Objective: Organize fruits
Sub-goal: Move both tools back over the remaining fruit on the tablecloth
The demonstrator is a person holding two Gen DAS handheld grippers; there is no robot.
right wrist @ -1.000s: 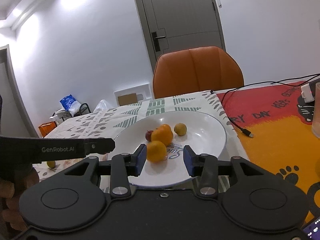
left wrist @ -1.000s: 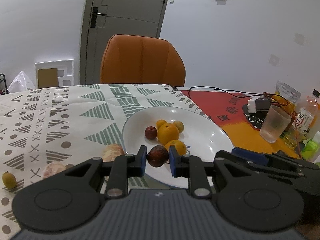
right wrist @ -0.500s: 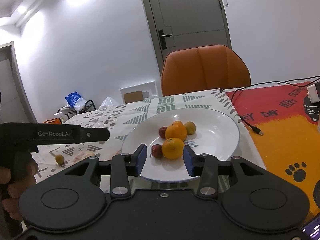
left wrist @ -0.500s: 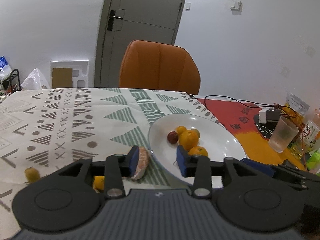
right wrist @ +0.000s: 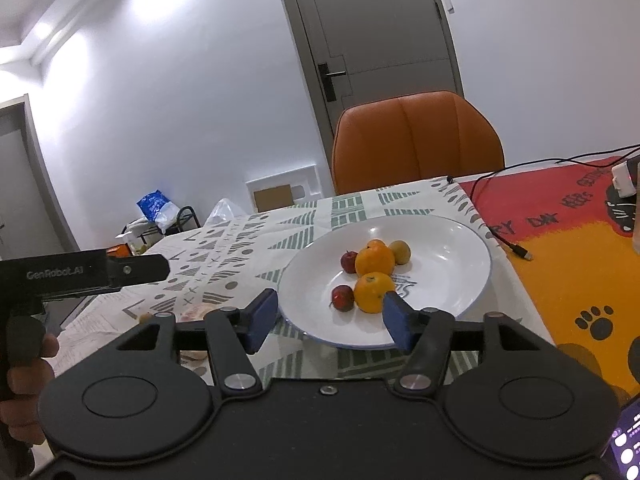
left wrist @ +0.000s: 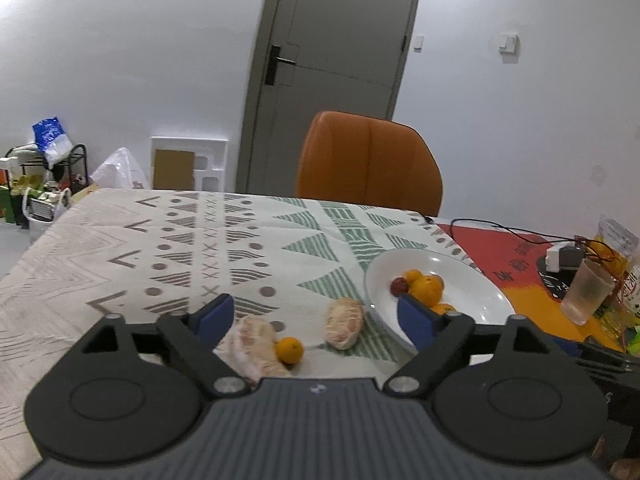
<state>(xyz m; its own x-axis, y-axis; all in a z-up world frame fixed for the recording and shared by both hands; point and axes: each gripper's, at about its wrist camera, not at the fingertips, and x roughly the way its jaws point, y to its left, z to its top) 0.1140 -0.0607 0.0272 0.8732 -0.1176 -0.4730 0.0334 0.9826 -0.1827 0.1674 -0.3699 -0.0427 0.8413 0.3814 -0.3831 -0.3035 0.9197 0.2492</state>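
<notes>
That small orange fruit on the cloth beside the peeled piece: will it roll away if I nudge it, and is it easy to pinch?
The small orange fruit looks round and smooth, so a nudge would probably roll it. It lies against the peeled citrus piece, which may block it on that side. It seems light and firm; the open left gripper should pinch it easily, closing gently.

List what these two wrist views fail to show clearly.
- Peeled fruit, left wrist view: near end hidden behind the left gripper.
- Front orange, left wrist view: mostly behind a blue pad.
- Plate print, right wrist view: too small, partly covered.
- Phone, right wrist view: cut off by the edge.
</notes>
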